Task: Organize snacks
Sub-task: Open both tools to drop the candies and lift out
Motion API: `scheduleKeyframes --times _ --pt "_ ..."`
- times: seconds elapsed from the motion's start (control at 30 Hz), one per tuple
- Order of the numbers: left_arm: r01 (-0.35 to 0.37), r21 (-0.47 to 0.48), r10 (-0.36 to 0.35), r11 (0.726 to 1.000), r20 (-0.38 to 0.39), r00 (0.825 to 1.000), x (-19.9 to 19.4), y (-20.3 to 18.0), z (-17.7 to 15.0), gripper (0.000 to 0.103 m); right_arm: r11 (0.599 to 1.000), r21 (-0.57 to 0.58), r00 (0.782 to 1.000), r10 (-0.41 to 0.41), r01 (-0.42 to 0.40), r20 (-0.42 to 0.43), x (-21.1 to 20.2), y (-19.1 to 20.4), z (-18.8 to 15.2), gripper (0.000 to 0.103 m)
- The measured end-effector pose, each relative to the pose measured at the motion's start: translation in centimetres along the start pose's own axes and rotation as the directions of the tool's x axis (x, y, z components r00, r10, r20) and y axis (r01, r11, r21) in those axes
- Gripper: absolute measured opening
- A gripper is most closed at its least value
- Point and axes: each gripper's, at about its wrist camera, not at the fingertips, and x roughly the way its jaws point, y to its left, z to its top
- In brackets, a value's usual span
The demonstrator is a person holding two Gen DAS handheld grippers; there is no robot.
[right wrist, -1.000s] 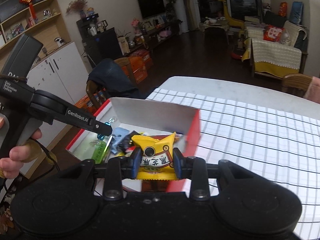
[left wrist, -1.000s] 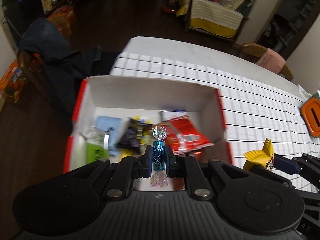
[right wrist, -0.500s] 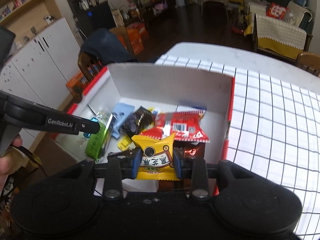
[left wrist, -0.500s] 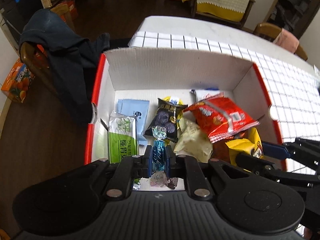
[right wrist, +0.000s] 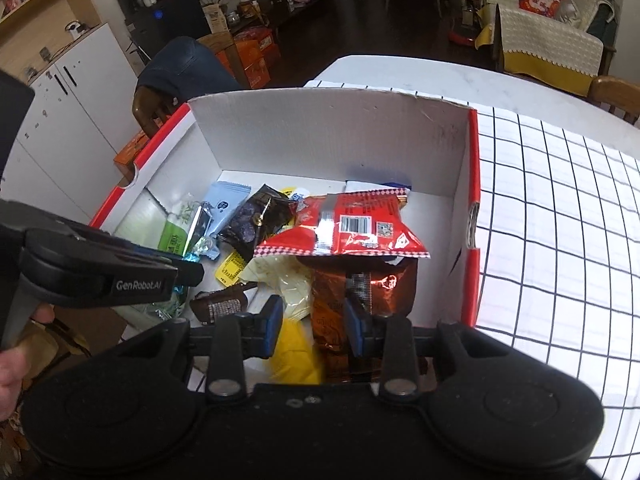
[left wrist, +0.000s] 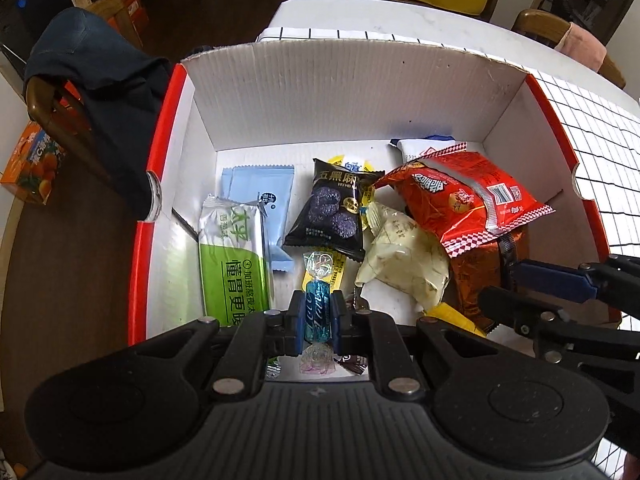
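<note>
We read "GenRobot.AI" in white on the side of the left gripper (left wrist: 318,320) where it crosses the right wrist view at nine o'clock. A person's hand (right wrist: 12,368) shows at the frame edge there, mostly cut off.

The left gripper's jaws are clenched on a blue candy (left wrist: 318,312), a ribbed glossy cylinder with twisted clear ends, held upright low inside the box (left wrist: 352,92). The print on the candy is too small to read.

The right gripper (right wrist: 314,328) is drawn in on a yellow packet (right wrist: 296,350) over the box's near right corner. The packet is blurred, and we cannot make out its touch on the right pad.

The box is white corrugated card with red outer faces and stands on a checked tablecloth (right wrist: 560,220).

- A black packet (left wrist: 334,208) at the centre carries the characters 五黑 and dark round pieces.
- At nine o'clock of it a green-and-white packet (left wrist: 234,264) overlaps a pale blue packet (left wrist: 264,196). Its large characters are partly cut off by the gripper body.
- A puffed red bag (left wrist: 472,200) at two o'clock shows a barcode, a square code and a silver seam.
- It lies on a crinkled copper foil packet (right wrist: 348,292), beside a cream packet (left wrist: 404,256).

At ten o'clock outside the box, a wooden chair (left wrist: 44,104) is draped in dark cloth.
</note>
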Motion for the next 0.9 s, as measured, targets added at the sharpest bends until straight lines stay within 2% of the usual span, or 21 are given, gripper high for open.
scheduleKeyframes --times 0.37,0.53,0.73,0.87,0.9 --pt "0.018 0.009 -0.019 1.0 0.054 0.998 -2.3 0.0 -1.1 0.013 0.997 0.064 0.996 0.032 -0.037 0.079 -3.0 -0.9 -0.3 0.033" --pt "0.039 0.013 -0.04 0.999 0.097 0.994 -4.2 -0.2 -1.7 0.019 0.996 0.08 0.992 0.036 -0.046 0.122 -4.7 -0.9 -0.5 0.034" --pt "0.039 0.032 -0.044 0.999 0.166 0.985 -6.6 -0.5 -2.5 0.035 0.994 0.086 0.984 0.053 -0.069 0.169 -6.6 -0.9 -0.8 0.036" --pt "0.046 0.02 -0.049 0.999 0.216 0.975 -8.3 -0.3 -3.0 0.059 0.991 0.099 0.978 0.064 -0.085 0.198 -7.8 -1.0 -1.1 0.038" --pt "0.044 0.017 -0.047 0.999 0.23 0.972 -8.6 -0.2 -3.2 0.061 0.991 0.103 0.977 0.067 -0.089 0.203 -8.0 -1.0 -1.1 0.038"
